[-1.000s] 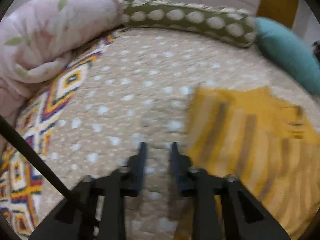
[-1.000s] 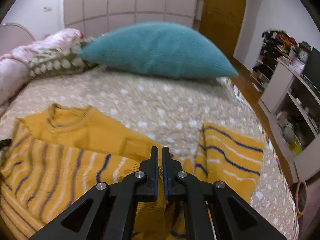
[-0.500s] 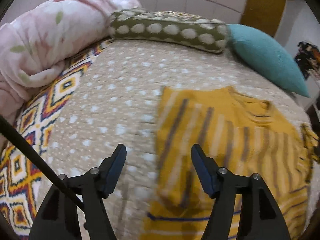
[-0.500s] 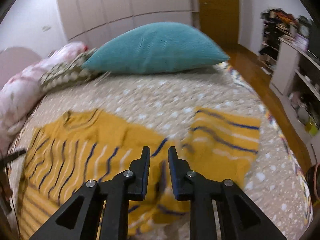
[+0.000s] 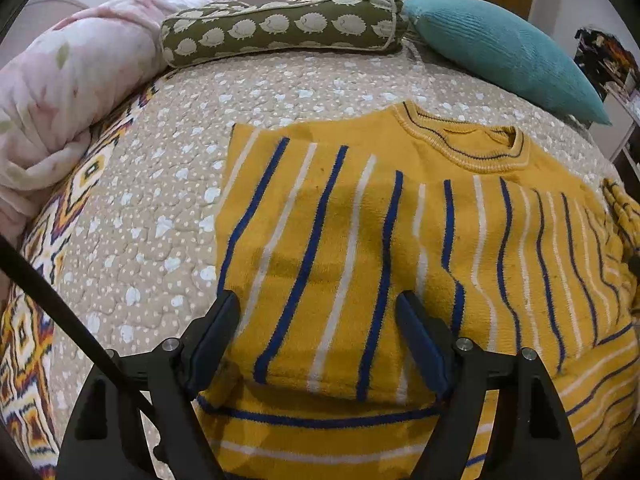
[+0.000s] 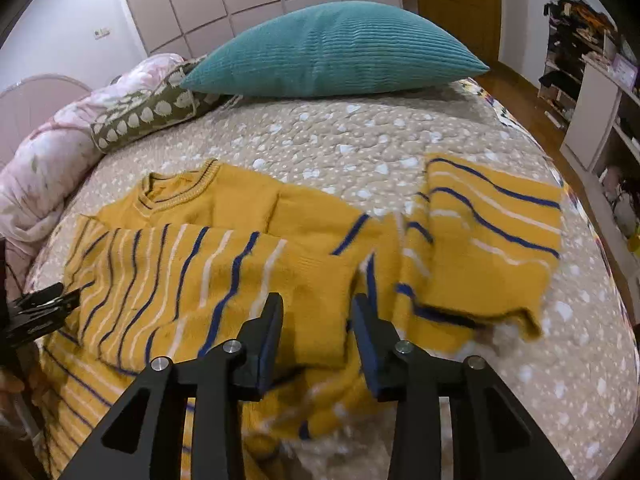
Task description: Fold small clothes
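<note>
2 opening grippers over striped sweater (image 5: 360, 240)

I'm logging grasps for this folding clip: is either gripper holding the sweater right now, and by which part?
Neither. The left gripper and right gripper are both opening above the yellow striped sweater, their fingers clear of the fabric.

sweater's right sleeve (image 6: 492, 240) motion-blurred

Lying on the bed: one striped sweater (image 6: 208, 280), two pillows (image 6: 332, 52) (image 5: 280, 28), apparently one rolled blanket (image 5: 68, 80); two grippers (image 5: 318, 320) (image 6: 316, 320) hovering.
</note>
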`<state>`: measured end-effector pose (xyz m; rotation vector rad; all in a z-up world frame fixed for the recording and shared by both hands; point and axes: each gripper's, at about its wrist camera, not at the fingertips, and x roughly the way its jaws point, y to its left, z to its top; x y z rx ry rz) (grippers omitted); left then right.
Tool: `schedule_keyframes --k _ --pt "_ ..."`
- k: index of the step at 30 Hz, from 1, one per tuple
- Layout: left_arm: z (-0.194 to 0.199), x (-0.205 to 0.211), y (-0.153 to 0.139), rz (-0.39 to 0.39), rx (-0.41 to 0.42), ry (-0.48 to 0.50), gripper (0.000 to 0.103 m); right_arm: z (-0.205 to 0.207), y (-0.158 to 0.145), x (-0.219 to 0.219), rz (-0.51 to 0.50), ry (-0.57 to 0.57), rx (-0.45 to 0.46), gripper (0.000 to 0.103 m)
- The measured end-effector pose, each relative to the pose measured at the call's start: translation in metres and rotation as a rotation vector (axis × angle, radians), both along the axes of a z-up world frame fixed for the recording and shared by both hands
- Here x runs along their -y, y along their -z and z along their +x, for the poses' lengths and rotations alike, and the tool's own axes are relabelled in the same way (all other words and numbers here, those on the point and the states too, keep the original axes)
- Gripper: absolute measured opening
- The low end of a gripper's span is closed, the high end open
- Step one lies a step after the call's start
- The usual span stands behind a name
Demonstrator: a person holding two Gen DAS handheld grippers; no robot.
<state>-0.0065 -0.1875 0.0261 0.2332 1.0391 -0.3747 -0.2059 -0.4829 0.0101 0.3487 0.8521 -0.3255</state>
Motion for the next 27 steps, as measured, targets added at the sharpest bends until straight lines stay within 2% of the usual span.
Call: schedule_keyframes --k 4,7,13,19,24,27 --pt "-0.005 -0.005 -0.008 -0.01 0.001 0.001 0.079 -0.009 -0.008 -0.009 -0.014 -0.008 0.009 0.041" --pt "-0.015 -0.005 -0.014 -0.031 0.005 0.003 0.079 -0.017 -0.012 -0.015 -0.015 -0.008 0.032 0.049" --pt "-0.025 -0.001 -0.017 -0.078 0.003 0.016 0.082 -0.043 -0.016 0.007 -0.014 0.076 0.039 0.058" --pt "-0.03 0.013 0.003 -0.016 -0.042 0.063 0.083 -0.063 -0.009 0.039 0.037 0.16 0.052 0.058" --pt "-0.029 0.012 0.003 -0.027 -0.049 0.066 0.083 -0.059 -0.017 0.059 0.018 0.215 0.067 0.058" --pt "-0.028 0.011 0.004 -0.036 -0.052 0.067 0.084 -0.056 -0.009 0.074 0.09 0.291 0.046 0.058"
